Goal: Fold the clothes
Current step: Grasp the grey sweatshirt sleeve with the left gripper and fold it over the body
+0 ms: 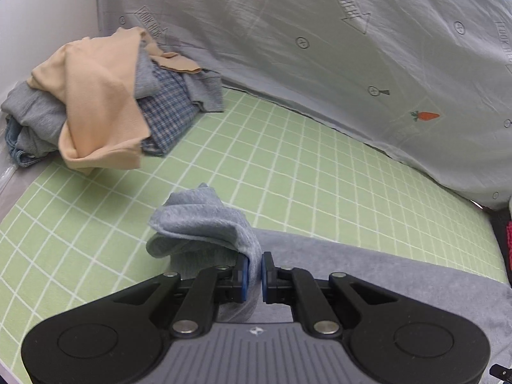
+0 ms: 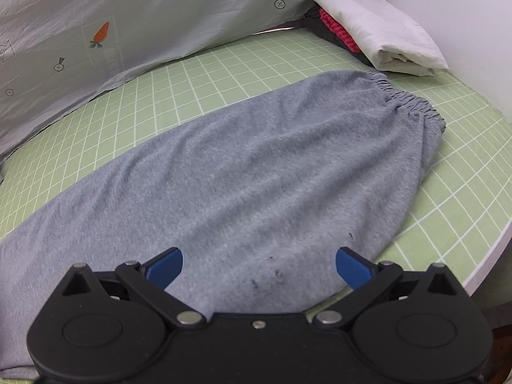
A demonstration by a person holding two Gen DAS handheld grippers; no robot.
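On the green grid mat (image 2: 416, 192), my left gripper (image 1: 254, 276) is pinching a lifted end of the grey trousers (image 2: 256, 166), while my right gripper (image 2: 259, 265) hovers spread wide above them.

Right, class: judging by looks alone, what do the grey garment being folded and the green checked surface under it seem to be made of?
Grey garment: looks like soft knit jersey or fleece, matt and slightly fuzzy, heathered in colour, with a gathered elastic waistband. It bunches limply where the left gripper pinches it.

Green checked surface: probably a smooth woven sheet or mat with printed white lines, flat and matt; which of the two, the pictures leave open.
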